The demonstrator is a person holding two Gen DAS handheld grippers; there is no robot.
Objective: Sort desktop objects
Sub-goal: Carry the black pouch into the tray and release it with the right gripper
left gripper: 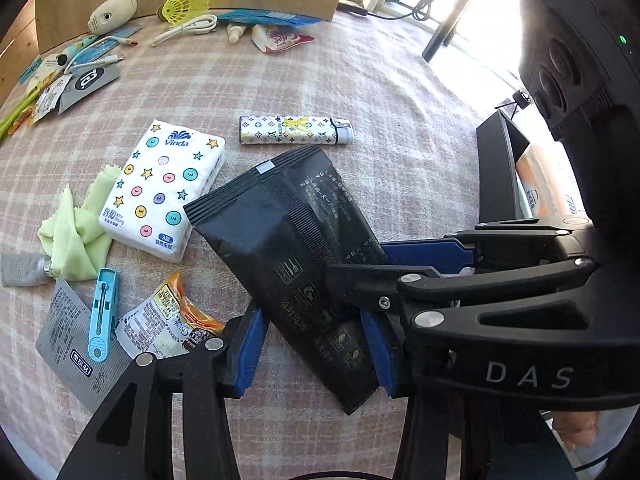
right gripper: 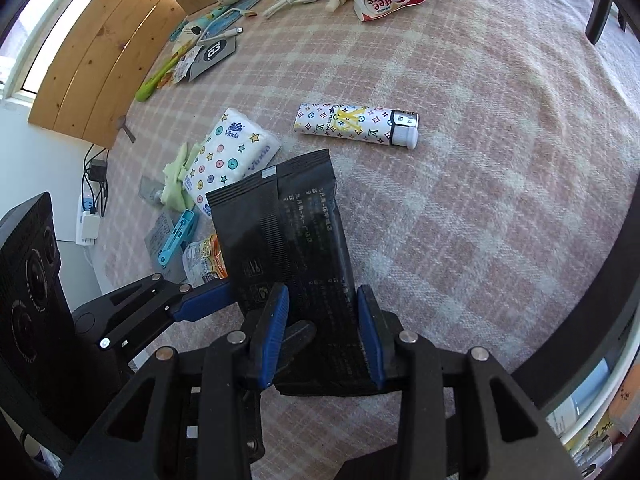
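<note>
A black foil packet (left gripper: 288,232) with pale printing hangs tilted over the pink checked tablecloth (left gripper: 400,92). My right gripper (right gripper: 322,308) is shut on the packet's (right gripper: 308,240) lower end, its blue pads (right gripper: 368,332) pressing on both sides. In the left wrist view the right gripper (left gripper: 360,264) reaches in from the right across the packet. My left gripper (left gripper: 314,340) stands open around the same end, with a gap between its left pad (left gripper: 250,348) and the packet's edge. One blue finger (right gripper: 204,300) of the left gripper shows beside the packet in the right wrist view.
On the cloth lie a Vinda tissue pack (left gripper: 164,192), a patterned lighter (left gripper: 296,130), a green cloth (left gripper: 74,232), a blue clip (left gripper: 104,312), an orange snack sachet (left gripper: 172,316) and a grey card (left gripper: 68,344). A black box (left gripper: 496,176) stands at the right. Cables, a shuttlecock (left gripper: 188,2) and sachets line the far edge.
</note>
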